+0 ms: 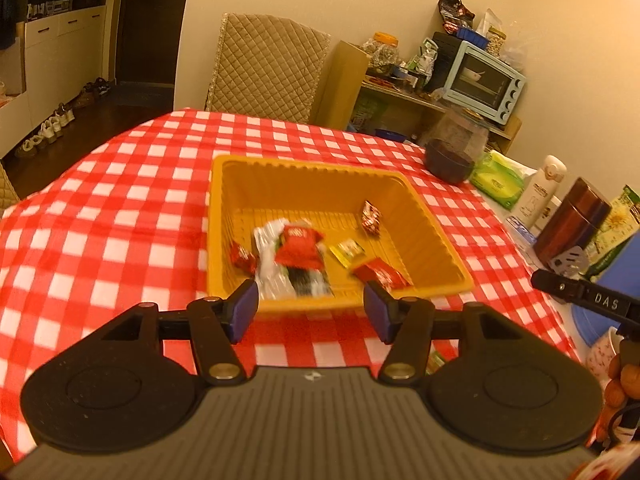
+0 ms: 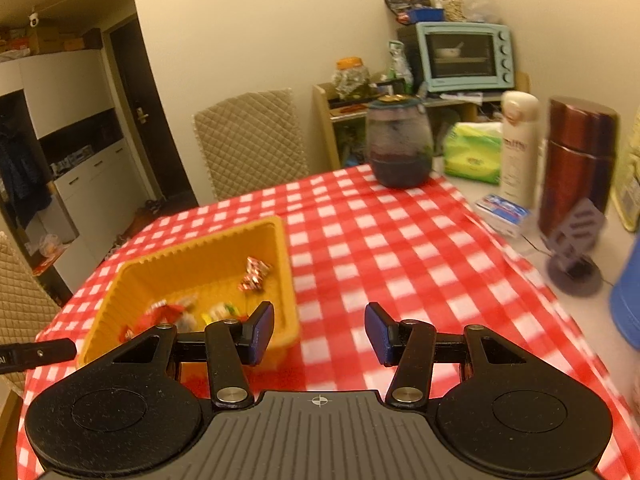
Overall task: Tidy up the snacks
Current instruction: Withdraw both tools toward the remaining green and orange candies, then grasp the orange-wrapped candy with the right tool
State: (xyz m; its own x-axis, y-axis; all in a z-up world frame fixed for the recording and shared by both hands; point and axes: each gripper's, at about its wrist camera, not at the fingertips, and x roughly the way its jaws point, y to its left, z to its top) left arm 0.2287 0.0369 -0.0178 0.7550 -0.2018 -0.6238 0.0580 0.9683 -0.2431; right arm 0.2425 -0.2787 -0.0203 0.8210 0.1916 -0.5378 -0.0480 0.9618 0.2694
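1. Both claws hang over the checked counter (image 1: 120, 200) with nothing in them: our left claw (image 1: 310, 312) has its blue pads (image 1: 245, 312) spread apart, and only cloth and the near rim of the basket show in the gap.
2. Our right claw (image 2: 320, 332) is likewise spread, its pads framing bare red-and-white cloth just to the right of the basket.
3. We see the orange basket (image 1: 424, 216) sitting on the cloth straight ahead of the left claw, its near wall just beyond the fingertips.
4. Inside it lie the snacks: a red packet (image 1: 298, 246) resting on a clear-and-white wrapper (image 1: 268, 272), a small red sweet (image 1: 242, 258) against the left wall, a yellow-green sachet (image 1: 347, 253), another red packet (image 1: 380, 274) near the front right, and a small red-and-white wrapper (image 1: 371, 217) leaning at the back right.
5. From the right wrist view the same basket (image 2: 120, 280) sits to the left, with the left pad overlapping its near right corner in the picture; we cannot tell whether they touch.
6. Past the cloth's right edge stand a dark glass jar (image 2: 400, 144), a green tissue pack (image 2: 472, 152), a white bottle (image 2: 518, 148) and a brown flask (image 2: 576, 164), well apart from the basket.
7. At the far right of the left view a hand (image 1: 618, 384) grips the other tool.
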